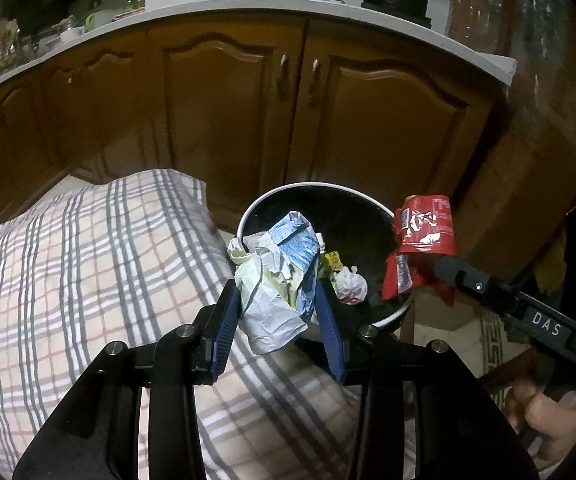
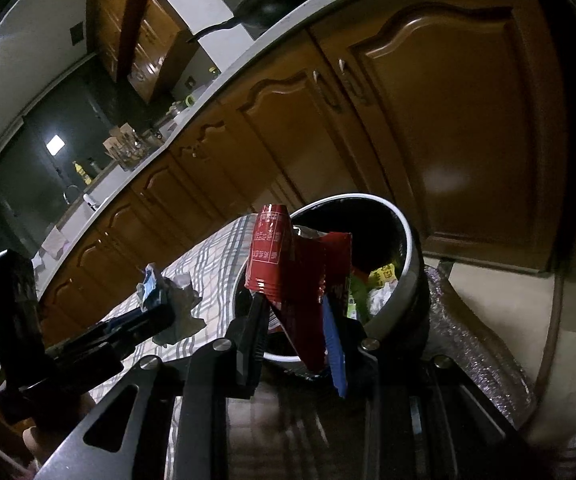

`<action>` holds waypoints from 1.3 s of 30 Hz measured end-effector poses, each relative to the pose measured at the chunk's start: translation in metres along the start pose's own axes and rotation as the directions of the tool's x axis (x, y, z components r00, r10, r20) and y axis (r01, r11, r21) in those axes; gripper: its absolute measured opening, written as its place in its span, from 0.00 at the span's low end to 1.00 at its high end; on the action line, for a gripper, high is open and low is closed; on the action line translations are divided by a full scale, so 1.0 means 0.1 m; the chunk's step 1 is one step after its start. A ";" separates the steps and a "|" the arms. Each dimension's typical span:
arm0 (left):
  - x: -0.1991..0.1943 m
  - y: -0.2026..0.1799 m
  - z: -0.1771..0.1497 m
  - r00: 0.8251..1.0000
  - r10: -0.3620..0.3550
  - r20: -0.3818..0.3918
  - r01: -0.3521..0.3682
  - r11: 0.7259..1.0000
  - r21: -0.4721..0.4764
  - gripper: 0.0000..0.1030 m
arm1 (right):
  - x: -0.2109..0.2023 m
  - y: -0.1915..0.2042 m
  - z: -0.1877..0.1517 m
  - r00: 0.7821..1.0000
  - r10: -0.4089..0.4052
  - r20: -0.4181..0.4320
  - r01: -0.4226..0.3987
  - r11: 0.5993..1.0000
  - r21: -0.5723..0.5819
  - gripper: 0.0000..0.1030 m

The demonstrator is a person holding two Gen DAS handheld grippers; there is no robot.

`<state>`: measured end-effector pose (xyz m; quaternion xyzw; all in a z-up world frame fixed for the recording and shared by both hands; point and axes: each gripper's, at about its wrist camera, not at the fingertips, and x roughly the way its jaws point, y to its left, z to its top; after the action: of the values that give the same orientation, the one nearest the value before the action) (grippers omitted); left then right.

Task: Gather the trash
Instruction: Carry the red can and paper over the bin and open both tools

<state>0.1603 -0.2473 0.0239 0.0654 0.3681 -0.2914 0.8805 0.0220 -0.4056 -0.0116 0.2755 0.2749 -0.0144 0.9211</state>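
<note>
My left gripper (image 1: 278,300) is shut on a crumpled white, blue and pale yellow wrapper (image 1: 280,276), held at the near rim of a round black trash bin with a white rim (image 1: 248,212). My right gripper (image 2: 293,316) is shut on a red snack packet (image 2: 288,268), held over the bin's edge (image 2: 407,236). The right gripper also shows in the left wrist view (image 1: 439,268) with the red packet (image 1: 423,236). The left gripper shows in the right wrist view (image 2: 160,312) with its wrapper (image 2: 176,304). Small scraps lie inside the bin (image 1: 349,286).
A table with a checked cloth (image 1: 80,264) lies left of the bin. Brown cabinet doors (image 1: 379,120) stand close behind the bin under a white countertop (image 1: 248,8) with a pan and a pot. A patterned floor (image 1: 487,344) shows at the right.
</note>
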 end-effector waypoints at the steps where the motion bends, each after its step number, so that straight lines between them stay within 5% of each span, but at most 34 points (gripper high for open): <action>1: 0.01 -0.01 0.01 1.000 -0.001 0.000 0.001 1.000 0.003 0.36 | 0.00 0.00 0.00 1.000 -0.004 0.001 0.004 1.000 -0.001 0.26; 39: 0.63 -0.18 0.28 0.996 -0.029 -0.087 0.029 1.000 0.000 0.37 | 0.31 -0.09 0.18 0.991 -0.124 -0.055 0.119 0.990 -0.081 0.27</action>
<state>0.2023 -0.3002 0.0027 0.0732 0.4070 -0.3011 0.8593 0.0553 -0.4186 -0.0196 0.2228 0.3191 -0.0516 0.9197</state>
